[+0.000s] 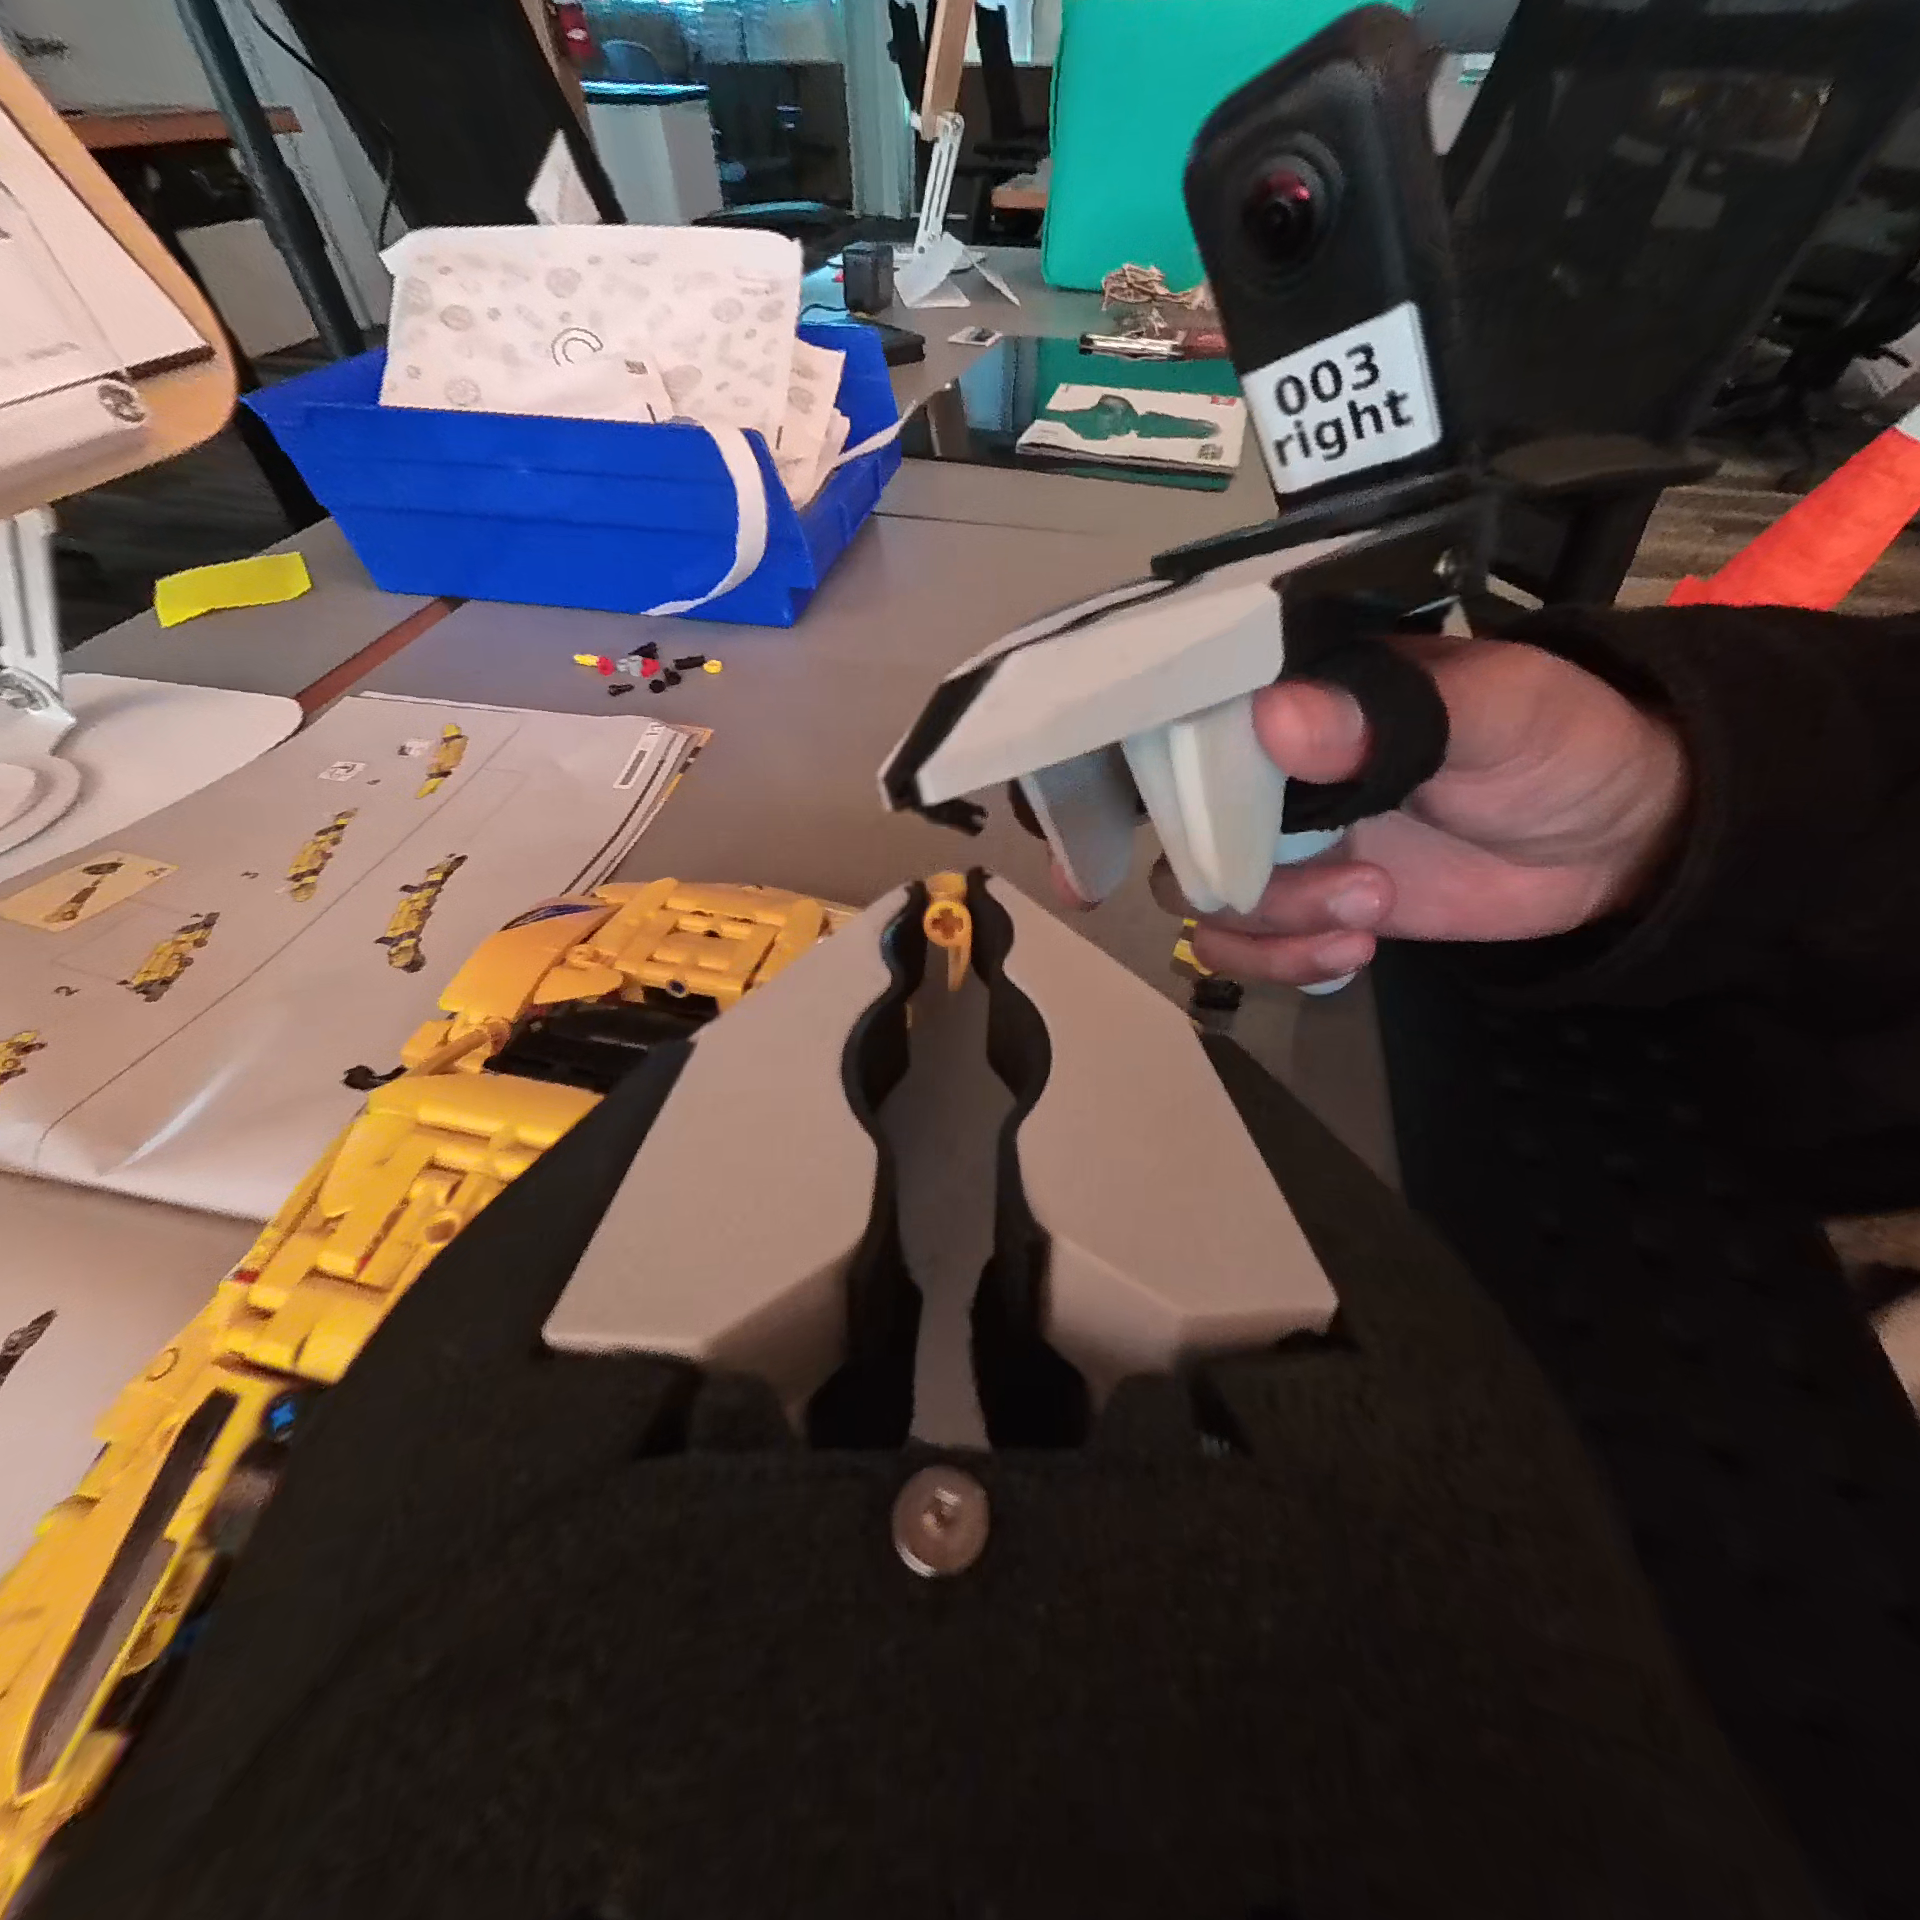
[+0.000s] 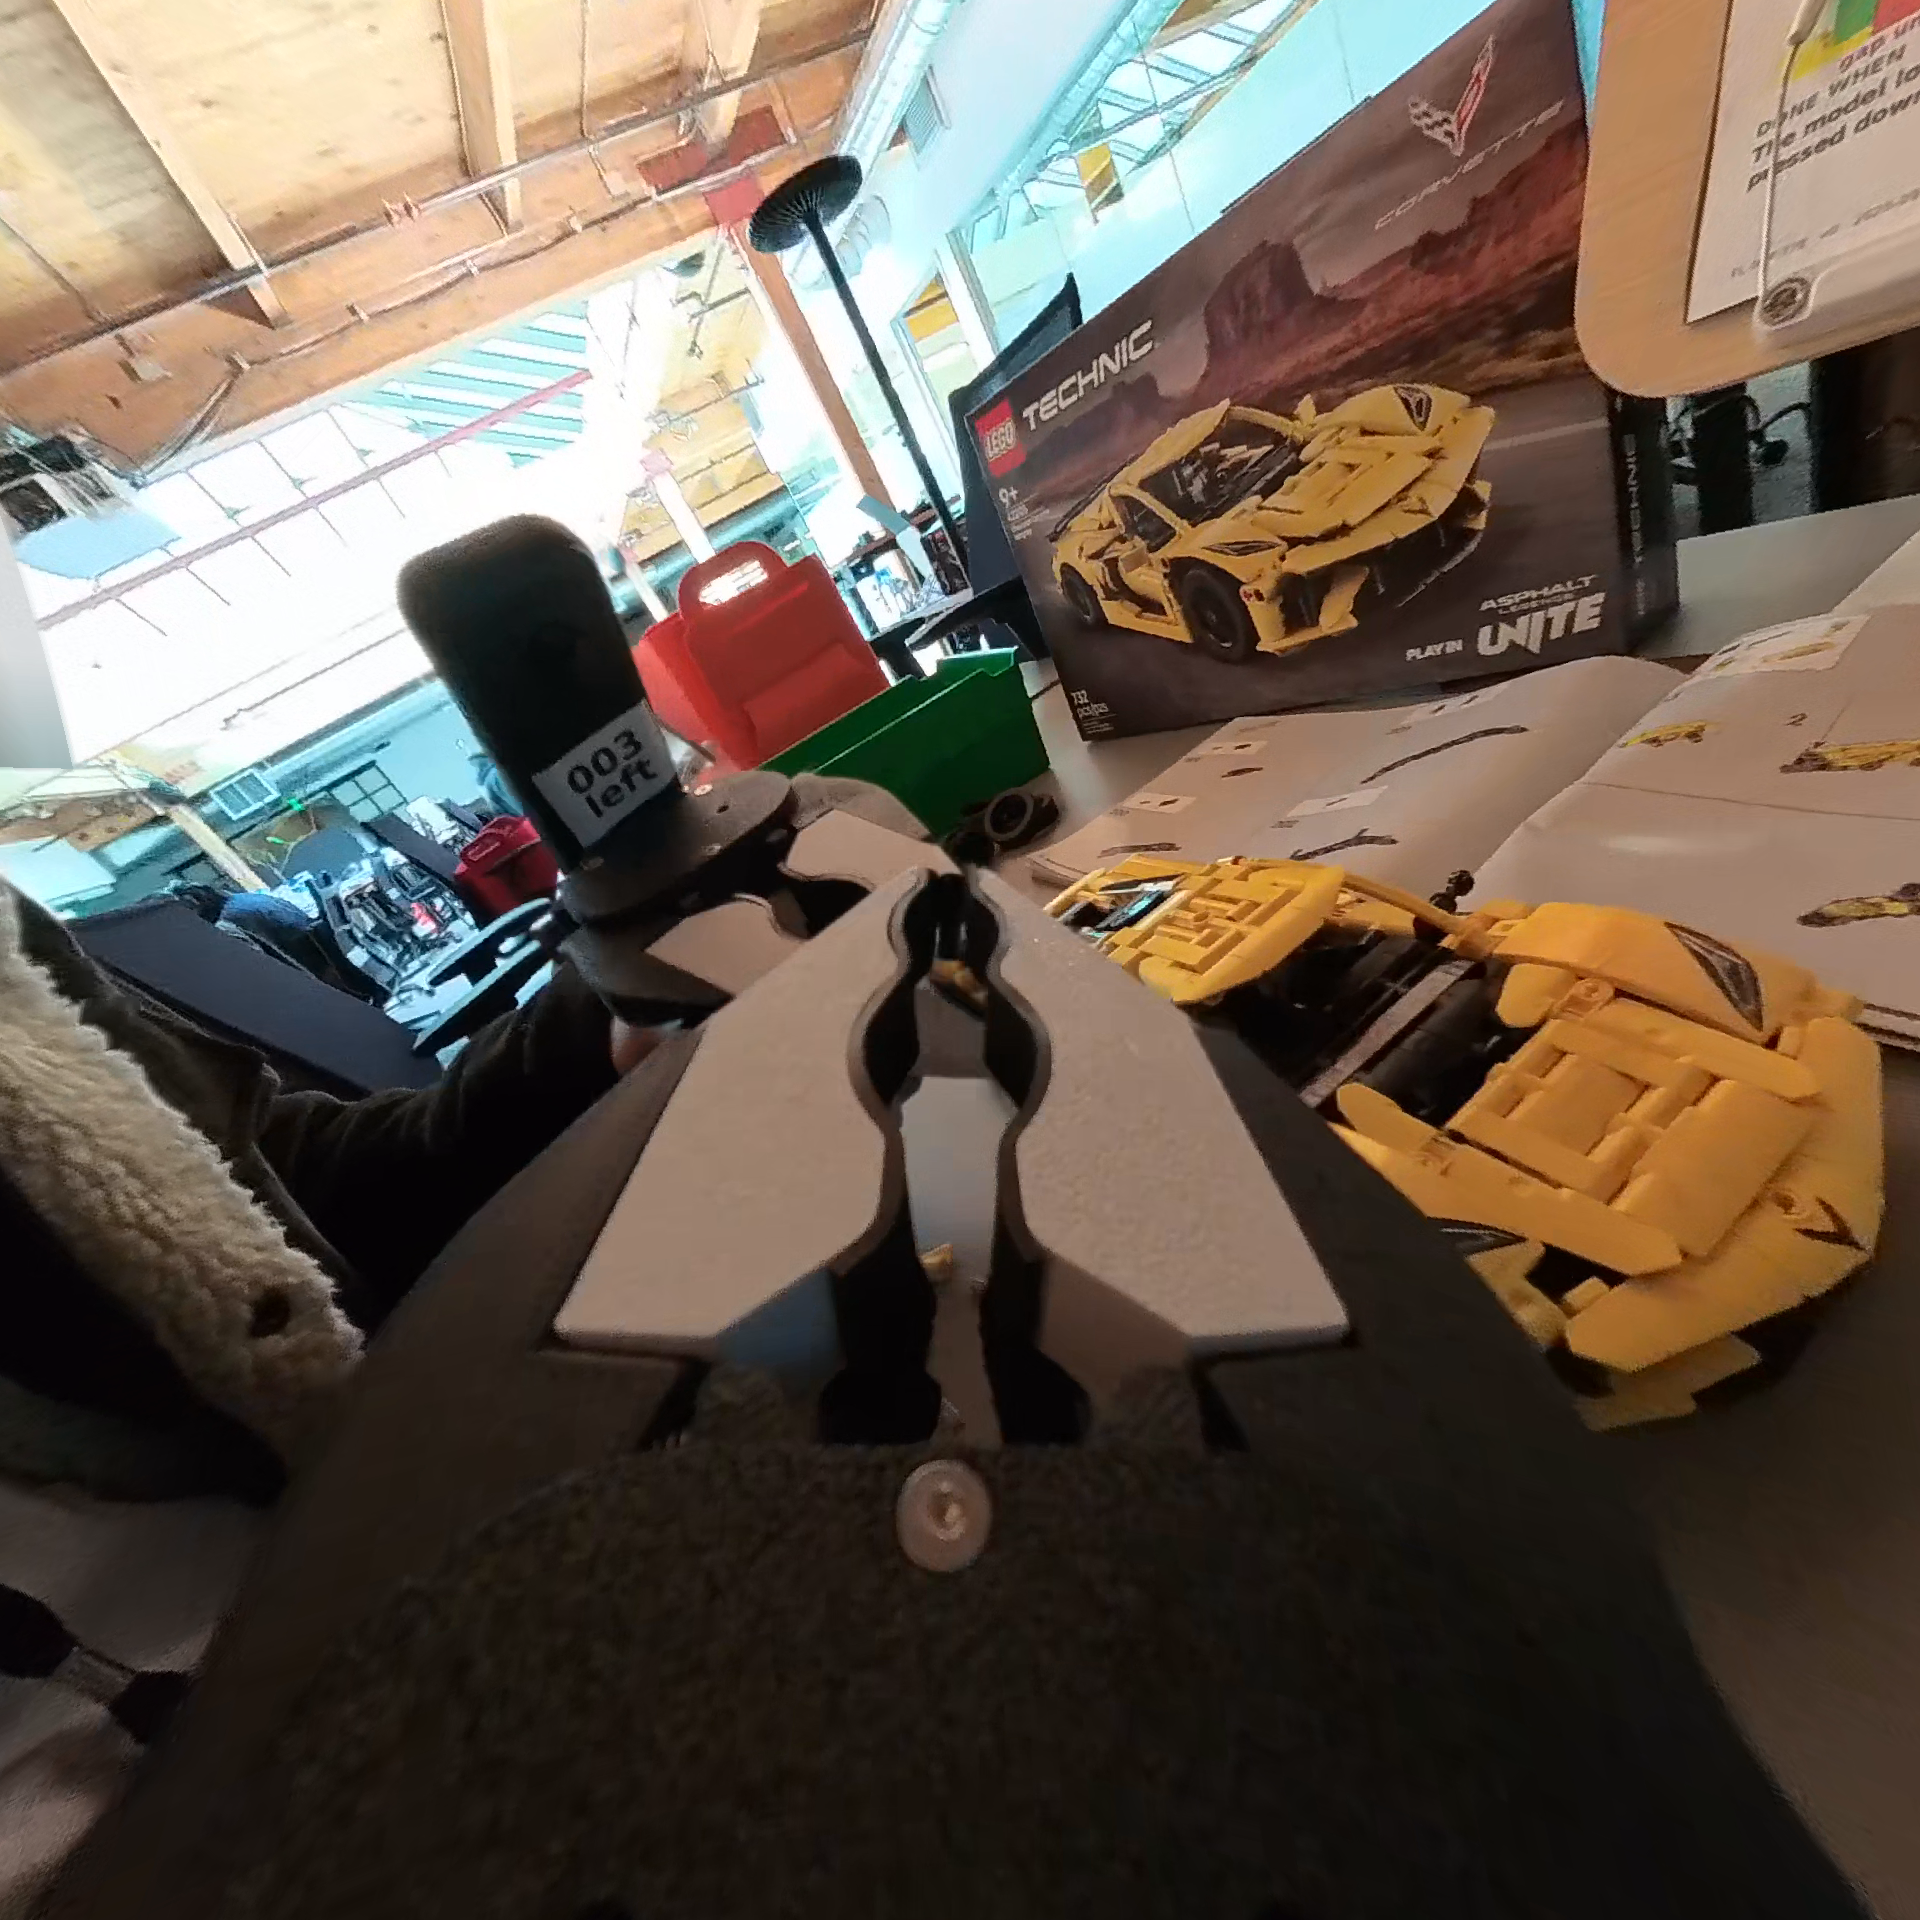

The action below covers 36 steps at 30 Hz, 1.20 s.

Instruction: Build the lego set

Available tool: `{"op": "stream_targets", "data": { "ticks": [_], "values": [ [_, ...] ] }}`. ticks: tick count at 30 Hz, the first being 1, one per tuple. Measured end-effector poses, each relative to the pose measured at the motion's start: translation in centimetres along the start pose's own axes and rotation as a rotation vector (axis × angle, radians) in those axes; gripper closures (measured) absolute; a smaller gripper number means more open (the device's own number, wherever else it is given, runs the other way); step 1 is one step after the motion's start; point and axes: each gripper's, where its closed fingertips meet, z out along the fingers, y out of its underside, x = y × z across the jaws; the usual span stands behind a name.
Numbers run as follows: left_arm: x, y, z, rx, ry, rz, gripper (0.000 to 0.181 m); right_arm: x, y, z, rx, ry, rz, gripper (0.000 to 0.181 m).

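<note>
Above the grey table point(image 1: 790, 748), the left gripper point(image 1: 948, 902) points forward and level, its grey fingers clenched on a small yellow piece point(image 1: 948, 925) with a cross-shaped hole, pinched right at the tips. The right gripper point(image 1: 928, 808) comes in from the right, tilted down toward those tips and stopping just above them; a bare hand point(image 1: 1475, 800) wraps its white handle, one finger through a black loop, with a dark sleeve behind. Its tips are drawn together on a tiny black pin point(image 1: 956, 816) that juts out toward the yellow piece, not touching it.

Both grippers share the same build: smooth grey wedge-shaped fingers with wavy black rubbery inner edges, set in a rough, matte black body with one metal screw.

The car point(image 1: 436, 1122), yellow with glossy angular panels and black gaps, lies on the table just left of the left gripper, partly on the open manual point(image 1: 260, 935). In the right wrist view the car point(image 2: 1558, 1091) sits to the right of the right gripper point(image 2: 956, 899). A loose cluster of small parts point(image 1: 646, 668) lies farther back, near a blue bin point(image 1: 582, 509) stuffed with paper bags. The printed box point(image 2: 1330, 447) stands upright behind the manual.
</note>
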Motion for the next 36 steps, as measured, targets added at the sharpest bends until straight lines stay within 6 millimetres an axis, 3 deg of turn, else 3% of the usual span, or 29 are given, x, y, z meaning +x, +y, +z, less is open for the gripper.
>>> {"op": "stream_targets", "data": {
  "ticks": [5, 8, 14, 18, 21, 24, 30, 32, 36],
  "values": [
    [-2.0, 0.2, -0.4, -0.010, -0.101, 0.004, 0.174, 0.7, 0.7, -0.3, -0.065, 0.081, -0.134, 0.178],
    [-2.0, 0.0, -0.6, 0.005, -0.088, -0.015, 0.174, 0.5, 0.9, -0.2, -0.074, 0.082, -0.154, 0.177],
    [-0.9, 1.0, 0.2, -0.049, -0.045, 0.010, 0.174, 0.0, -0.2, -0.2, 0.046, -0.045, 0.104, 0.177],
    [-0.6, 1.1, 0.2, -0.060, -0.036, 0.035, 0.174, 1.6, -1.4, -2.0, 0.070, -0.082, 0.248, 0.178],
    [-0.4, 0.9, 0.3, -0.048, -0.031, 0.032, 0.174, 2.3, -1.1, -3.2, -0.031, -0.082, 0.314, 0.178],
    [-0.8, 0.5, 0.2, -0.027, -0.053, 0.024, 0.174, 1.6, 1.4, -3.0, -0.210, -0.044, 0.196, 0.177],
    [-0.3, 1.0, 0.5, -0.045, -0.023, -0.001, 0.174, 0.6, 0.3, -1.1, -0.021, 0.015, 0.024, 0.177],
    [0.1, 0.8, 0.6, -0.032, 0.005, -0.026, 0.174, 0.5, 1.6, -0.4, -0.072, 0.017, 0.005, 0.177],
    [0.1, 1.2, 0.7, -0.052, 0.006, -0.017, 0.174, 0.7, 2.1, -0.2, -0.114, 0.044, -0.054, 0.177]
  ]
}}
